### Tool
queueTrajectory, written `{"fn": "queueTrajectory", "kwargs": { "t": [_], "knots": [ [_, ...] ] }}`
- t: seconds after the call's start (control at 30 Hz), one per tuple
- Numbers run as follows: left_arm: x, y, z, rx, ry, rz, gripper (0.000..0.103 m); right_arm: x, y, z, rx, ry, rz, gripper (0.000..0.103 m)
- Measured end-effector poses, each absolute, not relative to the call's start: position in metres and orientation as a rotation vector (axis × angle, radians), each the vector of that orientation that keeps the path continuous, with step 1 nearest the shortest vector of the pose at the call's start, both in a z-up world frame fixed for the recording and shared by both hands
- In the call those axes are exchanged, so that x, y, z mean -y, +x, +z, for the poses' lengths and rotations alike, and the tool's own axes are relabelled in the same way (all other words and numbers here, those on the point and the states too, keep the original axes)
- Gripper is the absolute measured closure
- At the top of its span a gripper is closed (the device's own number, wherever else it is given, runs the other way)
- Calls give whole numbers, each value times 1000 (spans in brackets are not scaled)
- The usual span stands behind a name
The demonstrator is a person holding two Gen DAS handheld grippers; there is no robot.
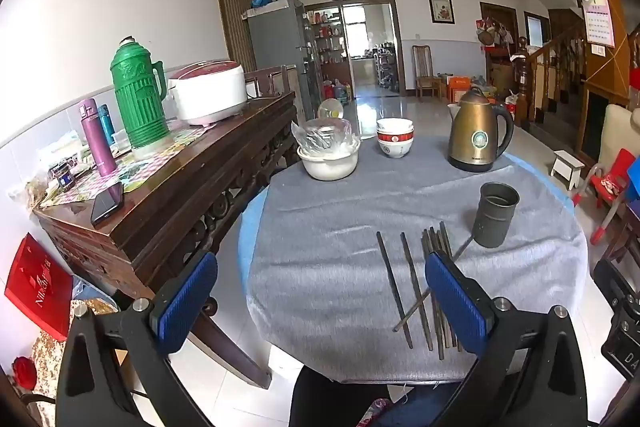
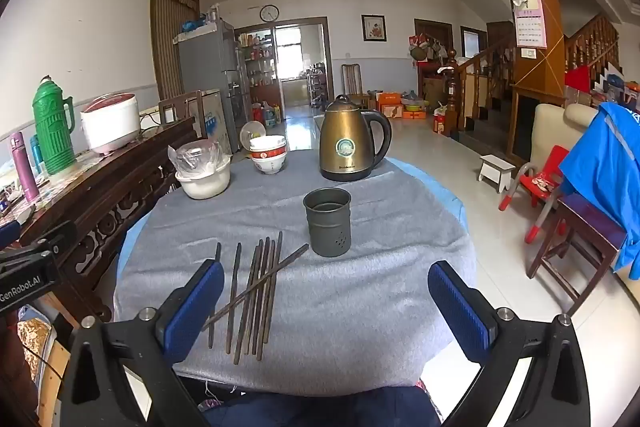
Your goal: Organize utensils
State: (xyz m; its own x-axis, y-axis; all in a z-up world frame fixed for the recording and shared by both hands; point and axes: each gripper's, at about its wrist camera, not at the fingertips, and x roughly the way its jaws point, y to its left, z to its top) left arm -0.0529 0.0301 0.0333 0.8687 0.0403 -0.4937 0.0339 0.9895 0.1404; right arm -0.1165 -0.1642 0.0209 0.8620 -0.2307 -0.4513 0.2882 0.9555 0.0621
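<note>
Both the left gripper (image 1: 320, 291) and right gripper (image 2: 326, 299) have black frames, ribbed blue pads, silver screws

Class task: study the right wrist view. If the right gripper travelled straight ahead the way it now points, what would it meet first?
Probably the grey tablecloth, just right of the chopsticks and short of the metal holder; depth is uncertain.

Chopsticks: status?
Both tools open, empty: left, right. Chopsticks loose on grey cloth, one lying crosswise. Holder cup upright, empty. Path clear.
</note>
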Motion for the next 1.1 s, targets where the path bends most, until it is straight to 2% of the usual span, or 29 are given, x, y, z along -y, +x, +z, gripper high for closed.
{"fn": "queueTrajectory", "kwargs": {
  "t": [1.1],
  "knots": [
    [-29,-49,22,-552,149,-8,0,164,-107,11,-523,145,-268,0]
  ]
}}
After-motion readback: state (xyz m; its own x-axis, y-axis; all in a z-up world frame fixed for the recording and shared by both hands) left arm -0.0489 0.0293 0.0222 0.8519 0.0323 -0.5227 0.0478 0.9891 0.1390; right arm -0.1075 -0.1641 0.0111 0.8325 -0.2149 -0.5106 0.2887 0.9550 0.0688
